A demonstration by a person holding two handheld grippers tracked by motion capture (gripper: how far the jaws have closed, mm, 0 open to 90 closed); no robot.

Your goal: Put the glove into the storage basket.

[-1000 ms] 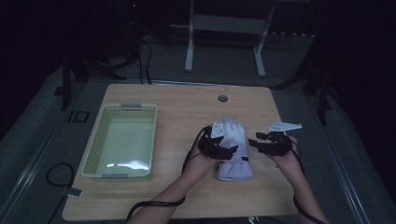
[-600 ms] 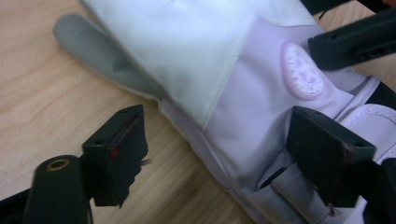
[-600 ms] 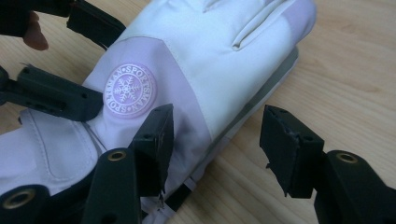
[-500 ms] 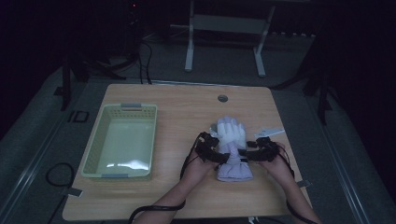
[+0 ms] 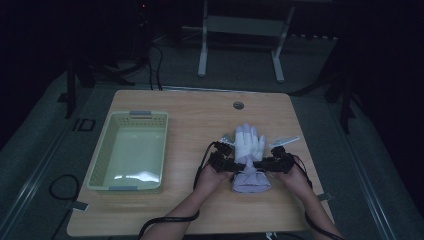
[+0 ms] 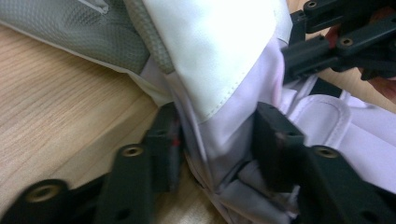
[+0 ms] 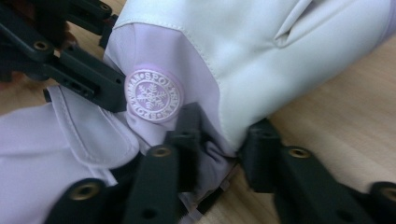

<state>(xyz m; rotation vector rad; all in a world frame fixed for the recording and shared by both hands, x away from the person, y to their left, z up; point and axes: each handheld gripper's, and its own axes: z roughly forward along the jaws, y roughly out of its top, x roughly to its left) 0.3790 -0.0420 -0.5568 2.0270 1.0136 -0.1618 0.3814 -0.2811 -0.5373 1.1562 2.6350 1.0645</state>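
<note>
A white and pale lilac ski glove (image 5: 248, 145) lies flat on the wooden table (image 5: 190, 115), fingers pointing away from me and cuff toward me. My left gripper (image 5: 231, 164) comes in at the wrist from the left. Its jaws pinch the glove's (image 6: 224, 56) bunched fabric in the left gripper (image 6: 217, 140) view. From the right, my right gripper (image 5: 265, 164) meets the same wrist section. It is shut on the glove (image 7: 243, 60) just below a round snowflake badge (image 7: 153, 95), as the right gripper (image 7: 219, 140) view shows. The two grippers face each other, nearly touching.
A pale green plastic basket (image 5: 102, 155) sits on the table's left half. A round grommet (image 5: 238, 105) is set near the far edge. A thin white strip (image 5: 285, 141) lies just right of the glove. Desk legs and cables stand on the dark floor behind.
Both grippers moved inward from either side of the glove and have shut on its wrist section. The glove's cuff now looks bunched between them.
</note>
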